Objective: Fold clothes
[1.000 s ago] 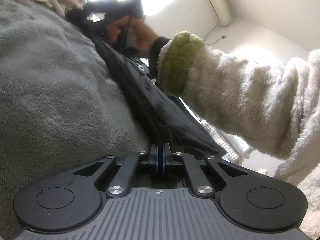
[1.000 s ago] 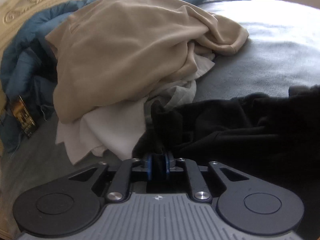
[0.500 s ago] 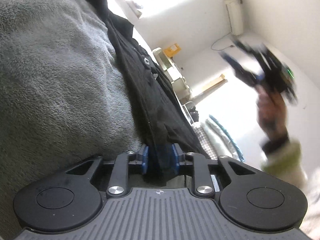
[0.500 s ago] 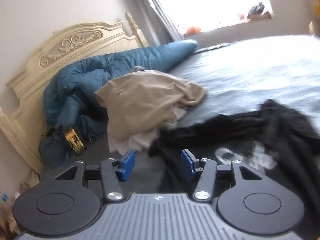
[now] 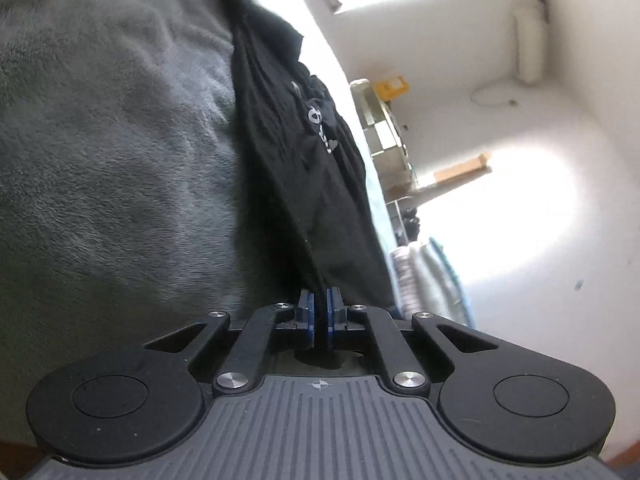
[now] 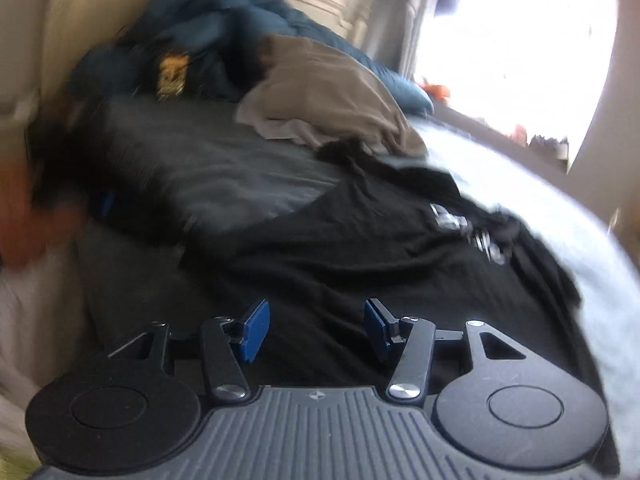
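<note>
A black garment with white print (image 5: pixel 308 168) lies stretched along the grey blanket (image 5: pixel 112 152). My left gripper (image 5: pixel 319 312) is shut on its near edge, with the cloth pinched between the blue pads. In the right wrist view the same black garment (image 6: pixel 360 248) lies crumpled and spread on the bed, white print towards the right. My right gripper (image 6: pixel 316 328) is open and empty, hovering just above the garment's near part.
A beige garment (image 6: pixel 320 92) lies piled on white cloth beyond the black one, with a blue duvet (image 6: pixel 208 36) against the cream headboard. A bright window (image 6: pixel 512 48) is at the right. Shelves and boxes (image 5: pixel 392 128) stand past the bed edge.
My right gripper let go of the black garment, opened, lifted and swung back over it. My left gripper loosened half a second ago and is shut on the cloth again.
</note>
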Available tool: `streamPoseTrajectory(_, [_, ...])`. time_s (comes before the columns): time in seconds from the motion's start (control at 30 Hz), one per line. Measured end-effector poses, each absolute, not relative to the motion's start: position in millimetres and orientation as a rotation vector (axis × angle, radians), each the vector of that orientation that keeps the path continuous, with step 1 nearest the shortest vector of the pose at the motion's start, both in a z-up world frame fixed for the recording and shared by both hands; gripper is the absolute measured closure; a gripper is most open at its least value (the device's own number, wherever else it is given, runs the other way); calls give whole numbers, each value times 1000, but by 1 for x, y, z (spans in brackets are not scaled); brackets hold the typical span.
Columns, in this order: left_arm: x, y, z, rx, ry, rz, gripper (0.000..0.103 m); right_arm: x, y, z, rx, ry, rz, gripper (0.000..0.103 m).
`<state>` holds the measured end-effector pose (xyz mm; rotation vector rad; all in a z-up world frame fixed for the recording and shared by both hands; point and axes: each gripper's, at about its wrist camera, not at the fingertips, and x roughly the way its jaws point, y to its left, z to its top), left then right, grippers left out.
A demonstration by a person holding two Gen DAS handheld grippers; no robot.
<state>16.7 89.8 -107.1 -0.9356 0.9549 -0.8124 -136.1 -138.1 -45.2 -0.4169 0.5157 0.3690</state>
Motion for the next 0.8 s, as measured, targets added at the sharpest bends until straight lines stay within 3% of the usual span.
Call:
streamPoseTrajectory(0.23, [27, 79, -104, -1070, 1028, -792, 100, -140, -85, -90, -639, 360, 254, 45])
streamPoseTrajectory(0.33, [25, 83, -105, -1093, 1037, -768, 100, -136, -80, -98, -763, 316, 148, 66])
streamPoseTrajectory(0.37, [24, 85, -106, -1102, 1040, -759, 100, -136, -83, -96, -767, 320, 139, 86])
streamPoseTrajectory(0.43, [21, 90, -111, -1087, 1043, -736, 101, -141, -86, -92, -788, 330, 143, 102])
streamPoseTrajectory(0.8, [5, 115, -137, -915, 1037, -594, 102, -146, -81, -109, -856, 488, 301, 101])
